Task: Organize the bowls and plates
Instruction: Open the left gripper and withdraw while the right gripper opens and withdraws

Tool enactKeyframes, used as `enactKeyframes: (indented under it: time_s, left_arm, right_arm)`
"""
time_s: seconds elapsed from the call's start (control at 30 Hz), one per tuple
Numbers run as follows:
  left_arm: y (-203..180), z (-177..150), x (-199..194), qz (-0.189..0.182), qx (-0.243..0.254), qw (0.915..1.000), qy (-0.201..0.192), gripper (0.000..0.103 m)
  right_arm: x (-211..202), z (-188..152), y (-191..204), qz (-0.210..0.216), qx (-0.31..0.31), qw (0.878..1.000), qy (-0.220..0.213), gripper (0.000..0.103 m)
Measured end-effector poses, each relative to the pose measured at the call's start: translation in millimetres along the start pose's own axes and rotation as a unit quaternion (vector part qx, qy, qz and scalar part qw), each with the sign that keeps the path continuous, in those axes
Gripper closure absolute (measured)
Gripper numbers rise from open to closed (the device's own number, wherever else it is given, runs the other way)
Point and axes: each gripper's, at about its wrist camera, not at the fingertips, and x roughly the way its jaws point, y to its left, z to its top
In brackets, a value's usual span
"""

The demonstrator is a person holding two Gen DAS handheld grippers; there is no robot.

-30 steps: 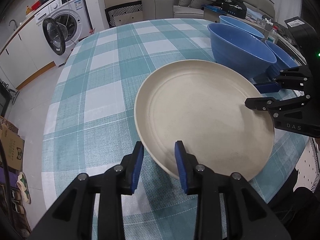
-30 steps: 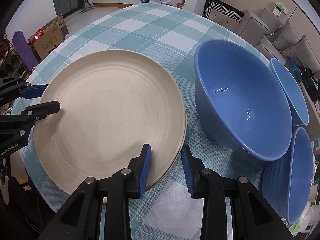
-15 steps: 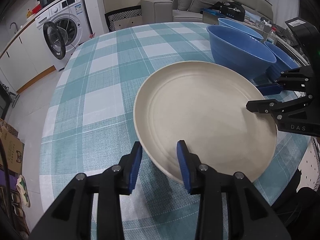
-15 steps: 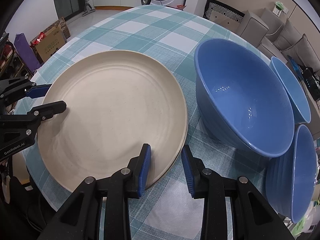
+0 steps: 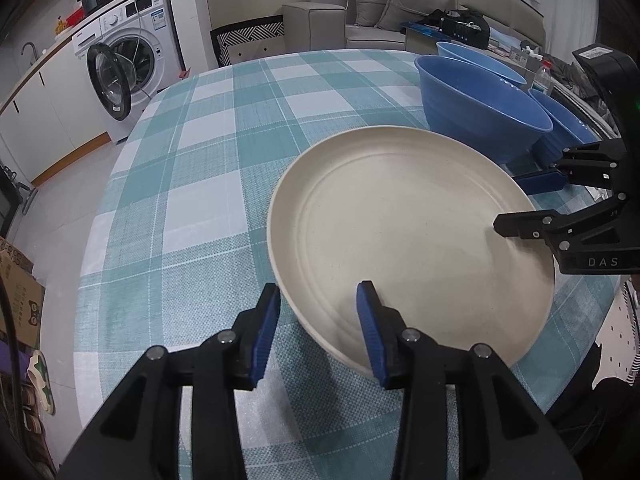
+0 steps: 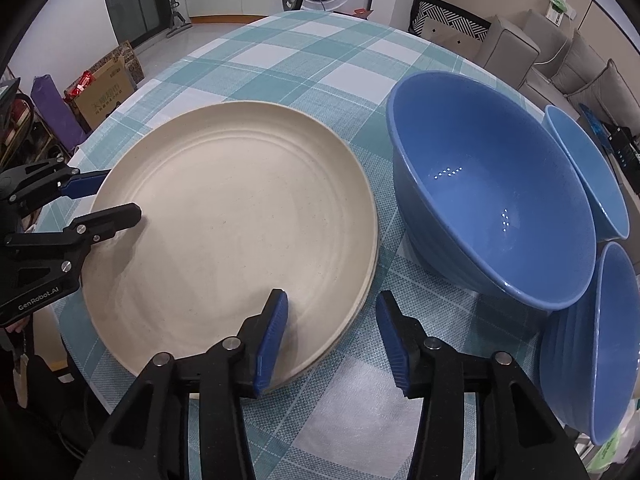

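A large cream plate (image 5: 404,224) (image 6: 240,232), seemingly a stack of two, lies on the checked tablecloth. My left gripper (image 5: 318,332) is open and straddles its near-left rim, one finger over the plate, one outside. My right gripper (image 6: 332,340) is open and straddles the opposite rim the same way. Each gripper shows in the other's view: the right one (image 5: 516,204) and the left one (image 6: 116,196). A big blue bowl (image 6: 488,208) (image 5: 476,108) stands beside the plate, with two smaller blue bowls (image 6: 588,168) (image 6: 600,344) behind and beside it.
The round table with teal checked cloth (image 5: 208,168) stretches away to the left of the plate. The table's edge (image 6: 76,152) runs close to the plate near both grippers. A washing machine (image 5: 128,64), sofa (image 5: 384,8) and cardboard boxes (image 6: 108,92) stand around the table.
Both grippers have opened a little wider around the plate's rim. The plate has shifted slightly away from the table edge.
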Motion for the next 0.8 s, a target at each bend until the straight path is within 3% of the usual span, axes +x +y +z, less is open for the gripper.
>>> enactKeyframes:
  time_s: [0.13,0.27,0.53,0.6,0.7,0.8]
  left_arm:
    - [6,1,0,-0.003,-0.017,0.9998,0.008,0.056]
    - [13,2,-4,-0.002,-0.031,0.9995,0.005,0.05]
    - [21,11,-25,-0.001,-0.044,0.9987,-0.024,0.047]
    - [20,13,-30,-0.004,-0.043,0.9986,-0.031,0.043]
    - [19,17,-37,-0.005,-0.044,0.998,-0.045,0.023]
    - [16,21,-41,-0.001,-0.039,0.9979,-0.051,0.022]
  right_arm:
    - [-2,-1,-2,0.004,0.005,1.0,-0.003,0.053]
    - [-13,-3,-6,0.017,0.012,1.0,-0.023,0.038]
    - [-32,0,-13,0.047,0.03,0.997,-0.06,0.021]
    - [-35,-1,-14,0.052,0.032,0.996,-0.066,0.019]
    - [-40,-3,-16,0.064,0.038,0.994,-0.076,0.017]
    - [-46,-4,-18,0.069,0.044,0.993,-0.087,0.014]
